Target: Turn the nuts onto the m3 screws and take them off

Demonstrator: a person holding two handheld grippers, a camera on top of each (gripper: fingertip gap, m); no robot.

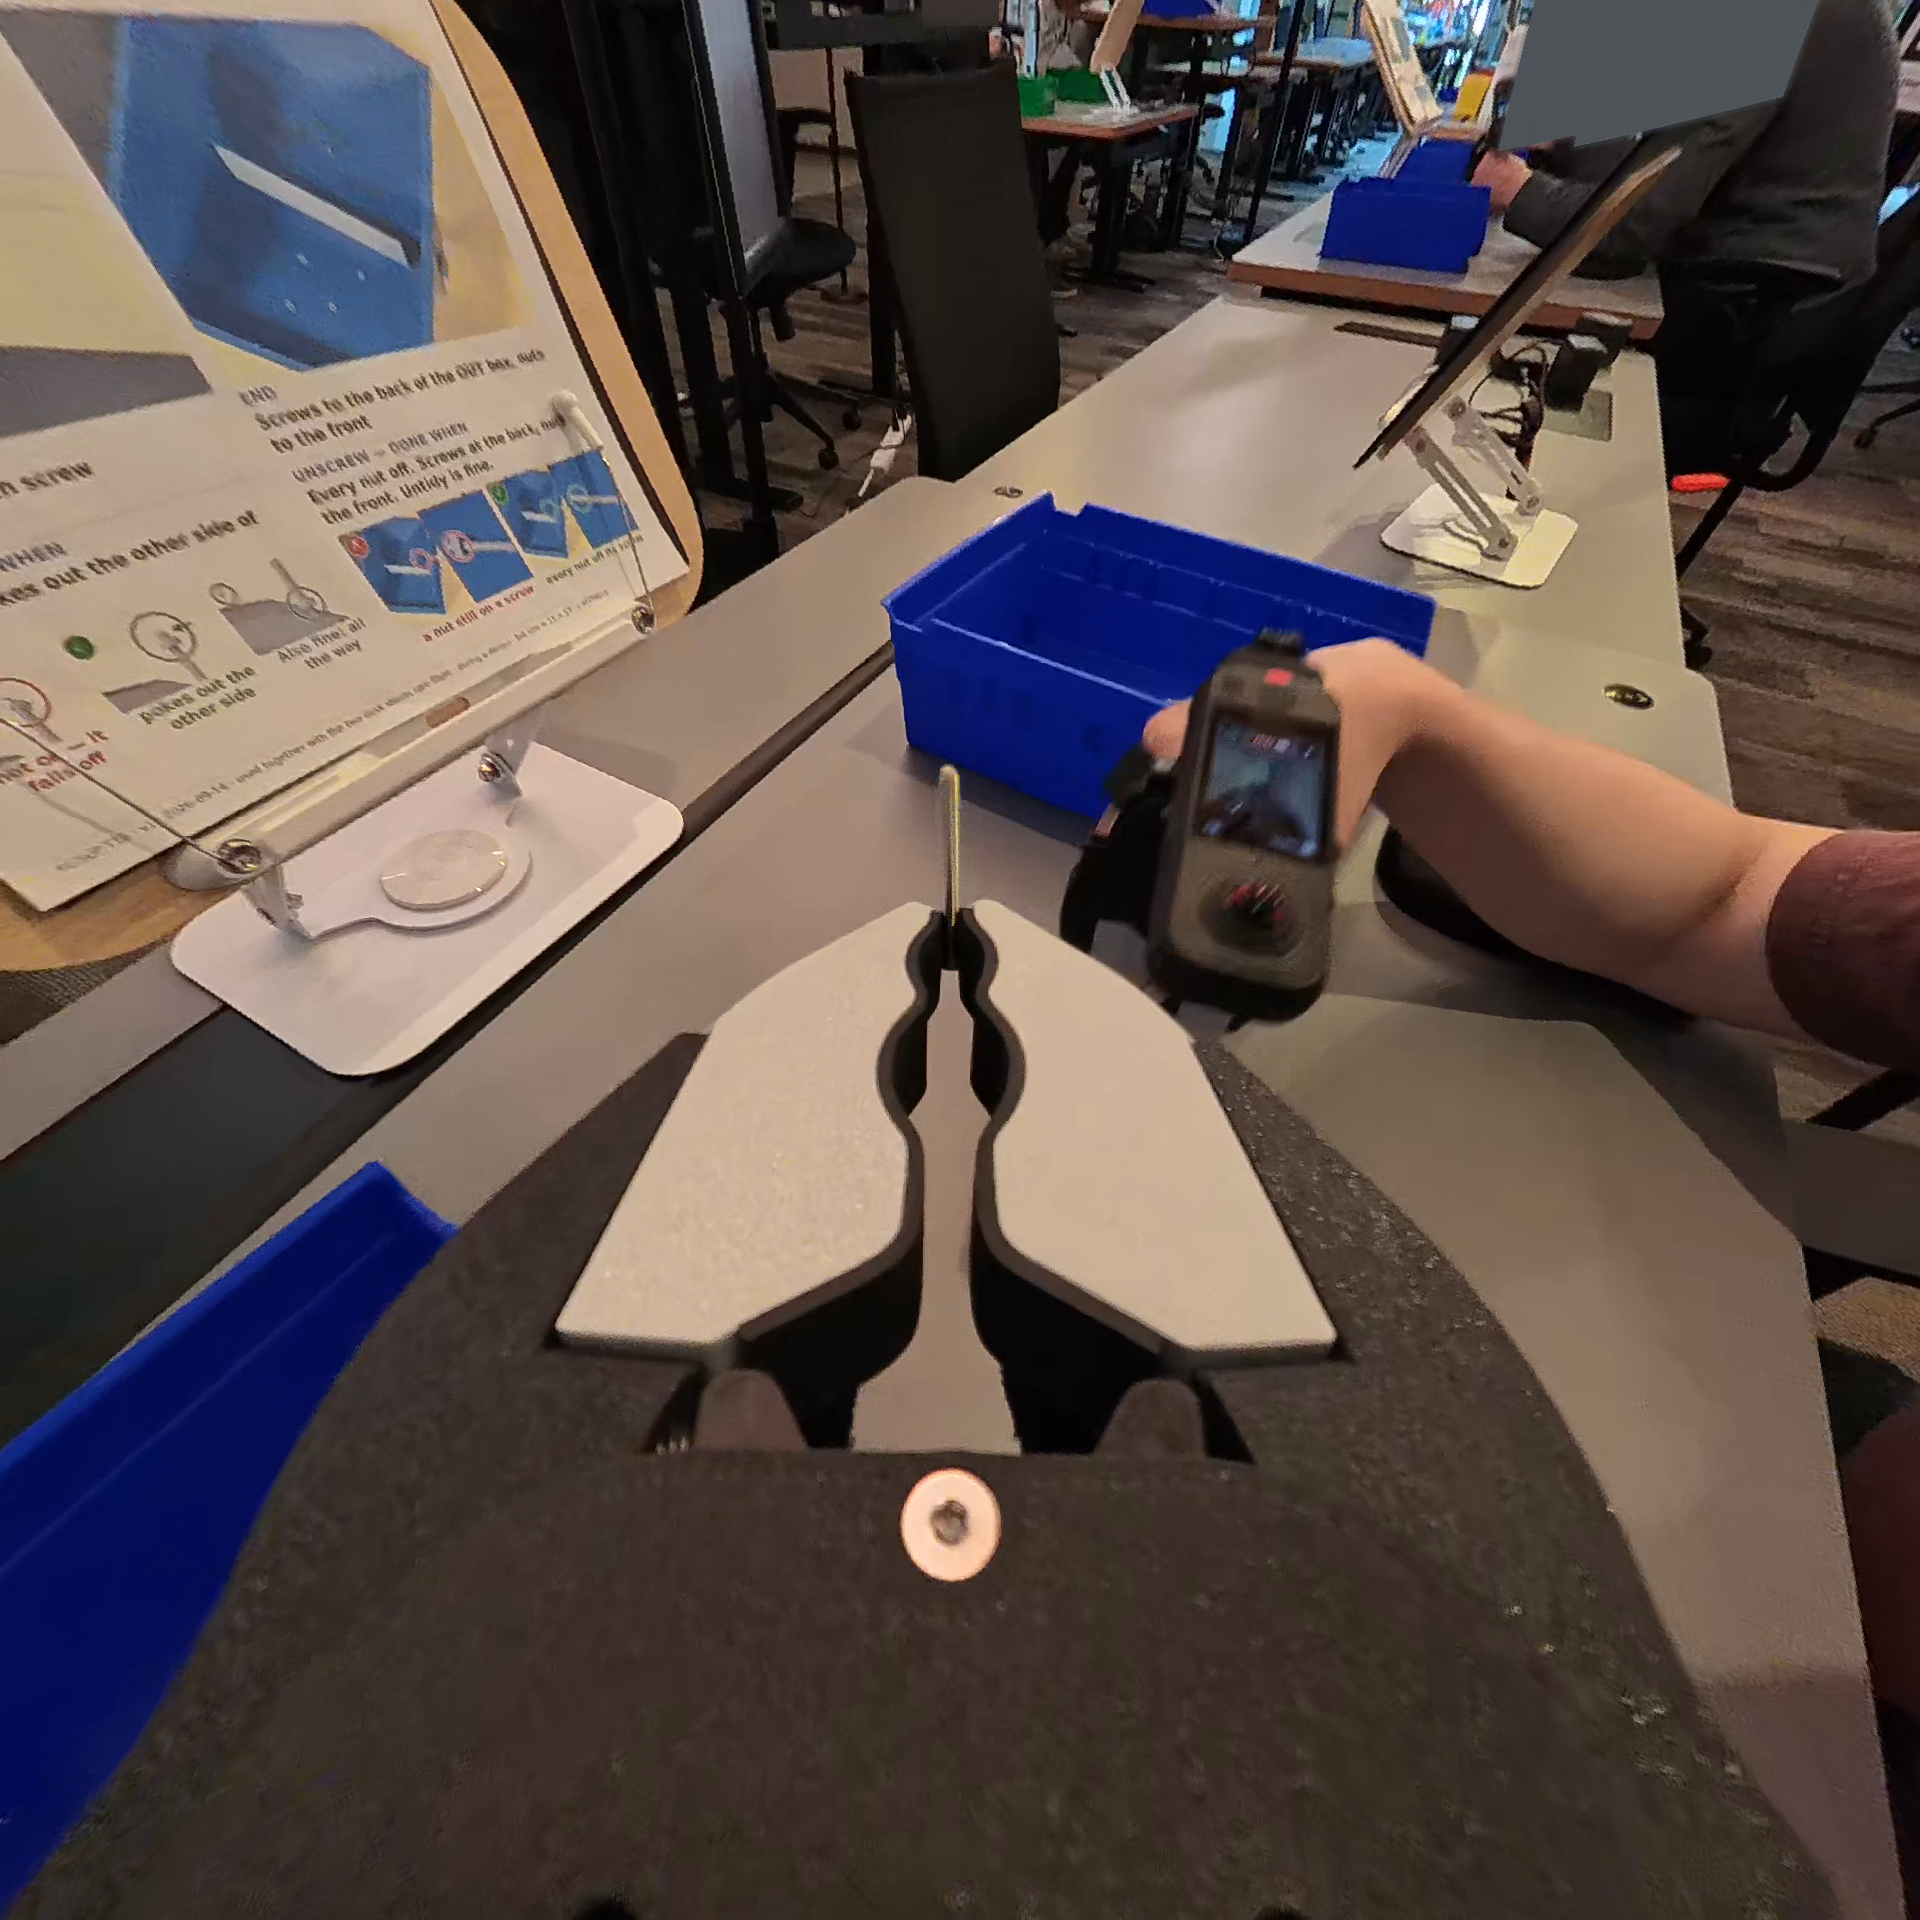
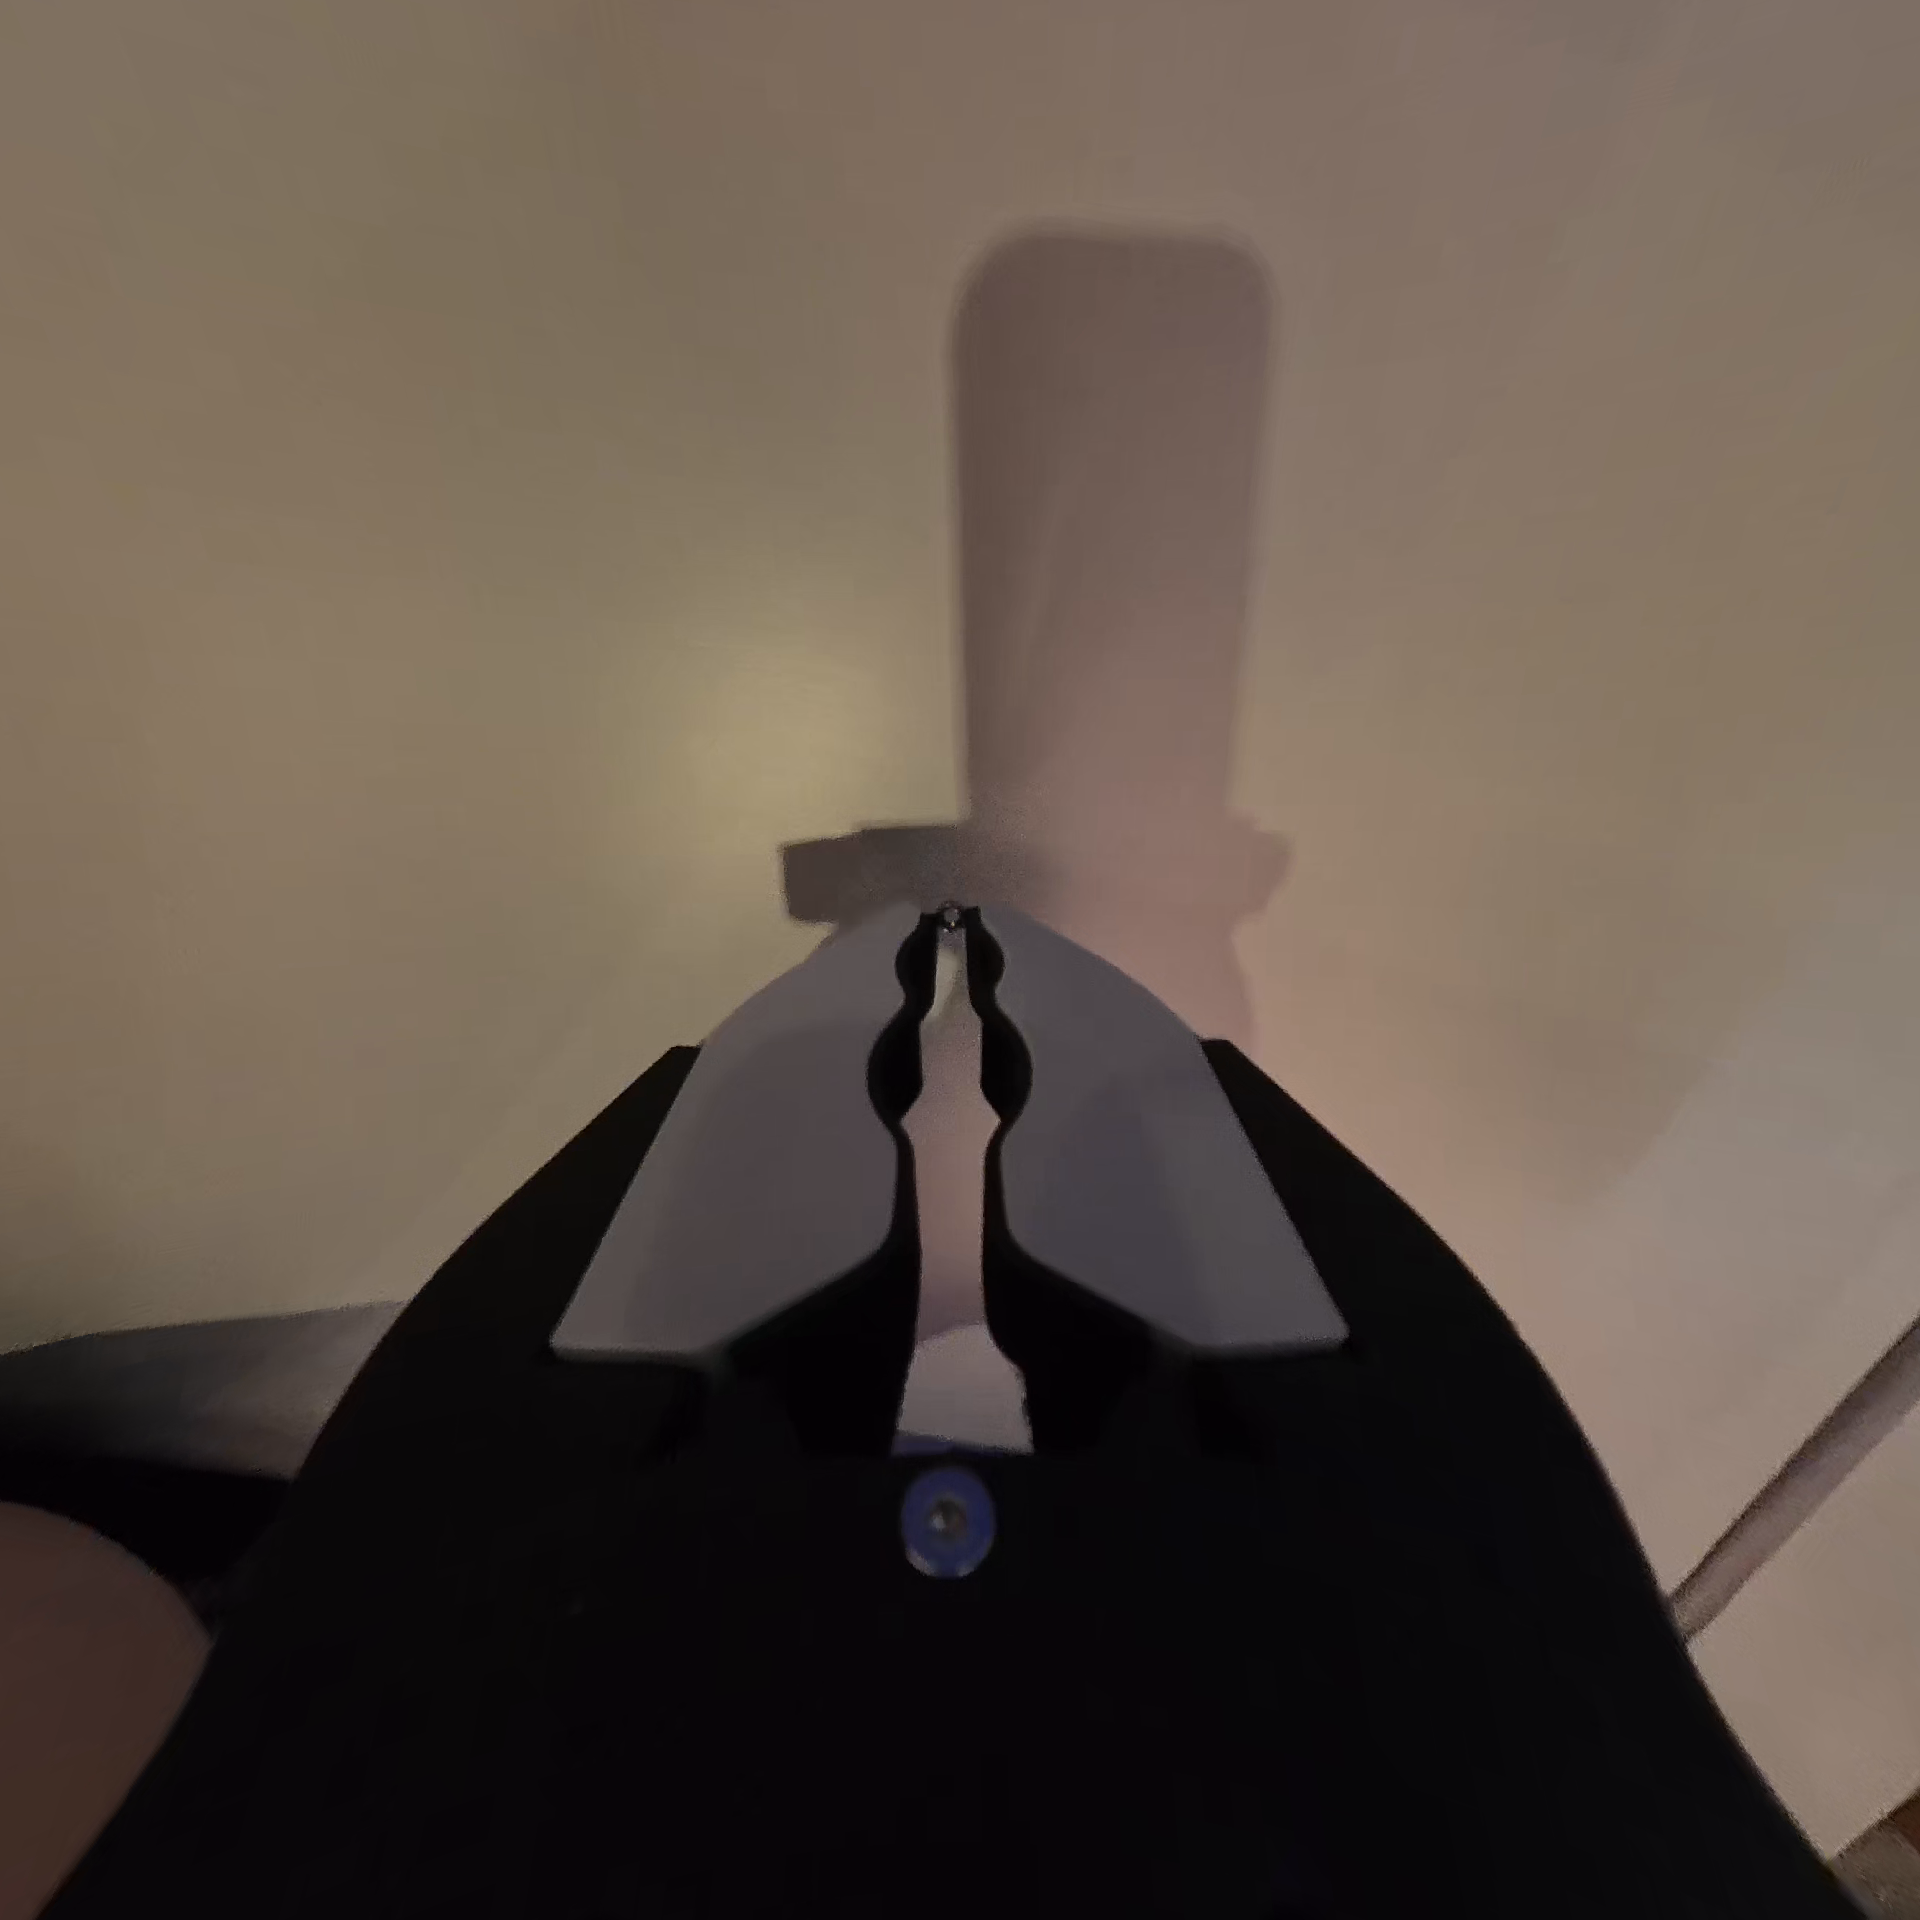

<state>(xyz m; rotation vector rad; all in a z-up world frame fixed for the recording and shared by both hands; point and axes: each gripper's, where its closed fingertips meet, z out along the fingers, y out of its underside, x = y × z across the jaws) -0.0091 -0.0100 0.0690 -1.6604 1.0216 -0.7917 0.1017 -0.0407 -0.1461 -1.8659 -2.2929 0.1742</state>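
Note:
In the left wrist view my left gripper (image 1: 950,920) is shut on a thin M3 screw (image 1: 949,831) that sticks out forward past the fingertips, above the grey table (image 1: 727,935). The right gripper's body (image 1: 1247,831), held by a hand, hangs to the right of the screw, in front of a blue bin (image 1: 1091,634). In the right wrist view my right gripper (image 2: 948,914) is shut on a tiny nut (image 2: 948,914) at the fingertips, close over a blurred pale surface with the gripper's shadow.
An instruction sheet on a white stand (image 1: 416,914) stands at the left. Another blue bin edge (image 1: 156,1403) lies at the lower left. A second stand (image 1: 1475,499) and a seated person (image 1: 1714,208) are at the far right. Left tips to right tips: about 25 cm.

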